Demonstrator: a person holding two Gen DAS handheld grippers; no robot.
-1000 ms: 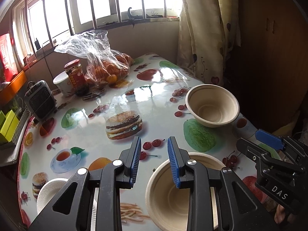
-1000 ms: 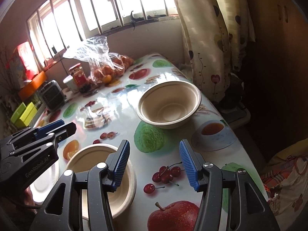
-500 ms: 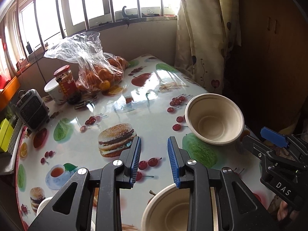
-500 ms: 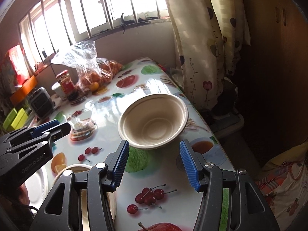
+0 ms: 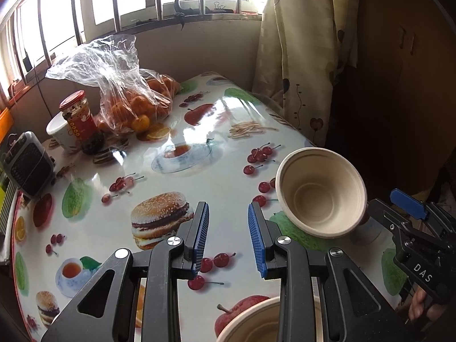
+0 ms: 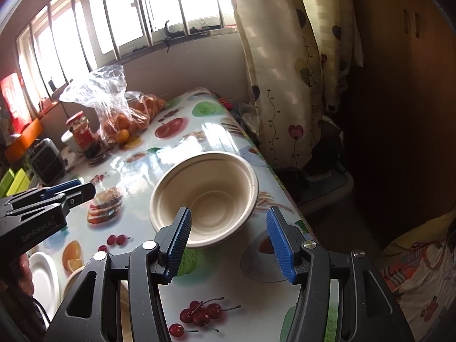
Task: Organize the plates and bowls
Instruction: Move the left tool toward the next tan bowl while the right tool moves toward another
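Note:
A beige paper bowl (image 6: 205, 196) stands upright on the fruit-print table, near its right edge; it also shows in the left wrist view (image 5: 322, 193). My right gripper (image 6: 228, 242) is open and empty, just short of this bowl, its left finger in front of the near rim. My left gripper (image 5: 228, 239) is open and empty over the table's middle. A second beige bowl (image 5: 256, 322) lies below the left gripper at the frame's bottom. A white paper plate (image 6: 42, 279) lies at the near left.
At the table's far left stand a plastic bag of oranges (image 5: 128, 97), a red-lidded jar (image 5: 79, 122), a white cup (image 5: 58, 131) and a small grey heater (image 5: 25, 165). A curtain (image 6: 279, 71) hangs past the table's right edge.
Both grippers have moved forward over the table. The right gripper has closed in on the far bowl; the near bowl has slid toward the bottom of the left wrist view.

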